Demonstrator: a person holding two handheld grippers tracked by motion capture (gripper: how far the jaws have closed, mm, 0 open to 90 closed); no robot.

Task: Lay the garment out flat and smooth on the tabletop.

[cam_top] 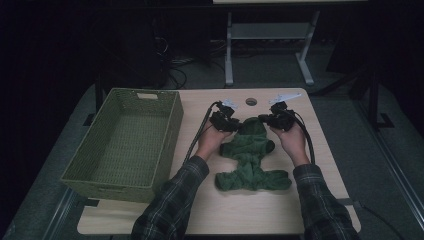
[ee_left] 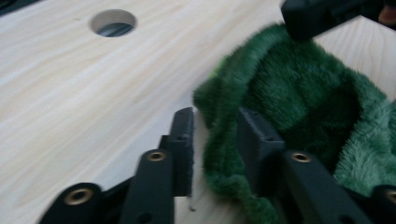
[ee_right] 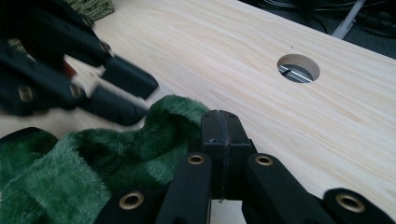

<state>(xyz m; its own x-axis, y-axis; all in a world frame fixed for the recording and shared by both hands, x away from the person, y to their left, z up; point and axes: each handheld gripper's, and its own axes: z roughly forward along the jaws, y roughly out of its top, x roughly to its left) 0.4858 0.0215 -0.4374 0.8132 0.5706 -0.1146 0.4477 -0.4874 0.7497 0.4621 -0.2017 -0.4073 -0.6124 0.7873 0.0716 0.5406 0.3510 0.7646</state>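
- Nearest to us are the plaid sleeves coming in from the table's (cam_top: 320,125) near edge, a hand on each gripper.
- Just past the hands lies the green fleece garment (cam_top: 251,160), rumpled in the middle of the table and stretching from near the front edge toward the far edge, where its top end sits between the two grippers.
- The right gripper (ee_right: 219,128) has its jaws pressed together on the far rim of the fabric; in the right gripper view the fluffy edge is pinched right at the tips.
- The left gripper (ee_left: 215,140) has its jaws apart, straddling the fuzzy rim. The cloth sits between the pads, but we see a gap on the left pad's side, so no real clamp yet.
- What could go wrong, we'd guess: if we lift now, only the right side comes up, and the garment swings or slides out crooked.
- Also, the left jaws could close on just the loose pile, or on one layer, and slip off the plush.
- The garment looks thick, soft and floppy, deep green, bunched into folds.
- The woven green basket (cam_top: 127,142) sits at the table's left edge, well apart from the cloth.
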